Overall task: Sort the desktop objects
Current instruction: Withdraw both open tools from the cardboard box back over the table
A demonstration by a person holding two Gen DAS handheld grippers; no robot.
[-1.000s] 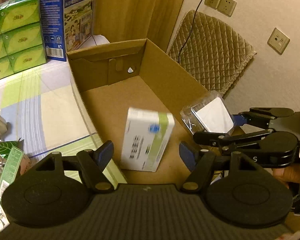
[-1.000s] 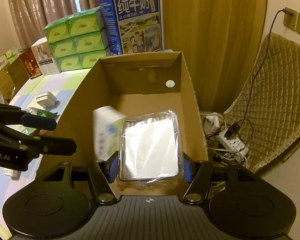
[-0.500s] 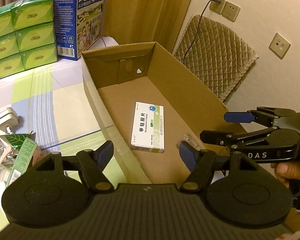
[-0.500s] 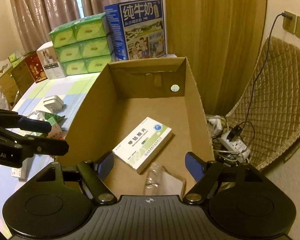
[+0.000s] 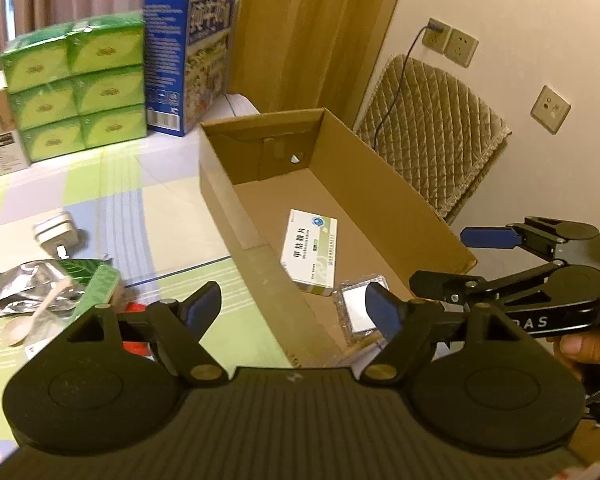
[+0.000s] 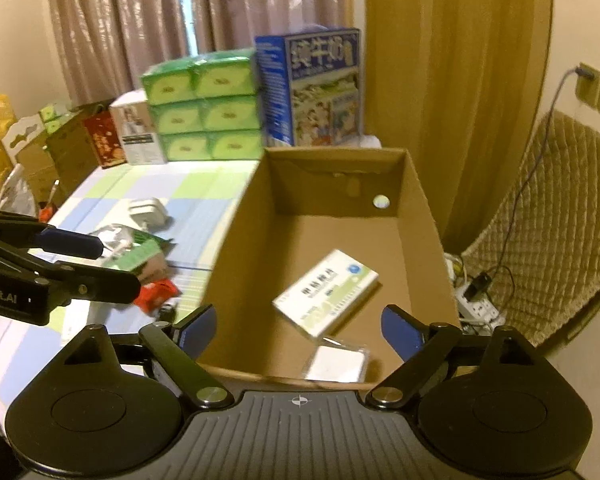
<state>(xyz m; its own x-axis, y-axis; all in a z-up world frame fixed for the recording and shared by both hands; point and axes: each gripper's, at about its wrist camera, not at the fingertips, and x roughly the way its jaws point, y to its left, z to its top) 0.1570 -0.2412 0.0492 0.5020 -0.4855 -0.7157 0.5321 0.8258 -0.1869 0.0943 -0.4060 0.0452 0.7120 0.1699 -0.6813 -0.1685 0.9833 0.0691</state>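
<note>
On the left, loose items are still lying on the checked cloth: a white plug, a foil pouch, a plastic spoon and a green packet, with something red just beside them. The left gripper is hovering above the near edge of that clutter, its jaws opening with nothing between them. To the right, the box is holding a medicine carton lying flat on its floor and a clear case touching the carton's near end. The right gripper is hanging over the box's near wall, jaws opening wide and empty, with the case below them.

Judging from this, the drop-off step is finishing. The next move is calling for both grippers to swing left toward the clutter, each picking one item and lining its fingers across it.
</note>
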